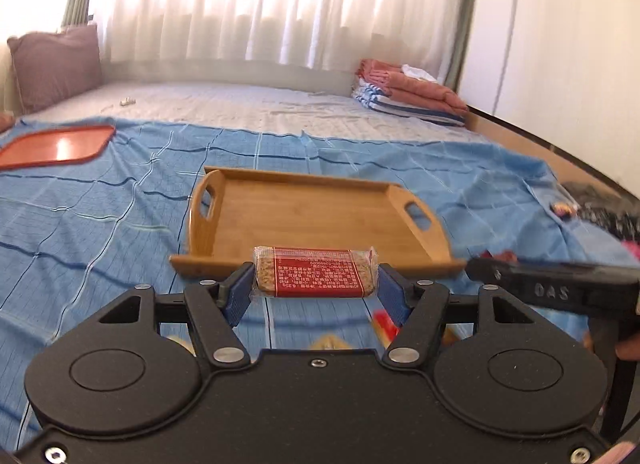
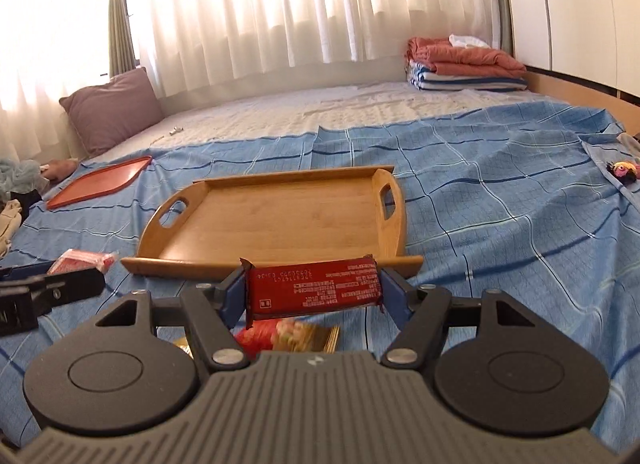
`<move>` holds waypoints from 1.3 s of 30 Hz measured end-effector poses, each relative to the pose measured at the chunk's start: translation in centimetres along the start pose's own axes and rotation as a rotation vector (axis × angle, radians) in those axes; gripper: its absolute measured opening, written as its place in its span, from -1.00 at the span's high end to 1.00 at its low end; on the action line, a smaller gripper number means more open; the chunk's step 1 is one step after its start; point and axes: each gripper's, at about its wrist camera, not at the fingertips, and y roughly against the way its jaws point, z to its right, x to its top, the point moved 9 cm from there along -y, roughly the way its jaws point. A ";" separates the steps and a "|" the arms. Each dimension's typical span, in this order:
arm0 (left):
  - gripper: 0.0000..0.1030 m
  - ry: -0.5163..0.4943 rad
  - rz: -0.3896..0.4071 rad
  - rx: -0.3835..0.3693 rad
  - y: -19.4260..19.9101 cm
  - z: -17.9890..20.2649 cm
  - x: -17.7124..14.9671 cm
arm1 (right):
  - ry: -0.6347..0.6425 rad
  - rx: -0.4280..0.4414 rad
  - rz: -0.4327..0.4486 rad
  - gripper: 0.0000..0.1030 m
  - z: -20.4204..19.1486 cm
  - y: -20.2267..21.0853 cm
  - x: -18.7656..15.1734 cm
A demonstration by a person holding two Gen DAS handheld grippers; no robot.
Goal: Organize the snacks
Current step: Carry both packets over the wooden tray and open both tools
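While two bars point(image 1: 316, 273) point(image 2: 313, 293) are gripped, one wooden tray point(image 1: 304, 220) waits.

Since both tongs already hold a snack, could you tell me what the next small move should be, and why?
Probably carry both bars forward over the wooden tray and lower them in. The left tongs grip a clear-wrapped cereal bar, the right tongs a red bar; both are lifted off the blue bedsheet, and the tray lies just ahead with nothing in it.

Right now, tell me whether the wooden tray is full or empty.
Empty. The wooden tray shows only bare wood inside in both views; the two snack bars are still clamped in the tools in front of it.
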 end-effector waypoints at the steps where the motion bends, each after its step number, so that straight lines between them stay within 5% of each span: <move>1: -0.22 0.005 -0.013 0.005 -1.1 -0.5 0.7 | 0.000 -0.002 -0.020 -0.37 0.2 -0.9 0.6; 9: -0.22 0.086 -0.151 0.017 -10.0 -4.1 3.6 | -0.009 0.008 -0.158 -0.37 0.6 -8.3 3.2; 17: -0.22 0.094 -0.258 0.081 -16.8 -6.0 2.7 | -0.040 -0.020 -0.323 -0.37 0.6 -14.1 2.3; 39: -0.23 0.052 -0.312 0.130 -21.2 -6.2 -0.4 | -0.008 -0.081 -0.375 -0.44 0.4 -18.4 0.9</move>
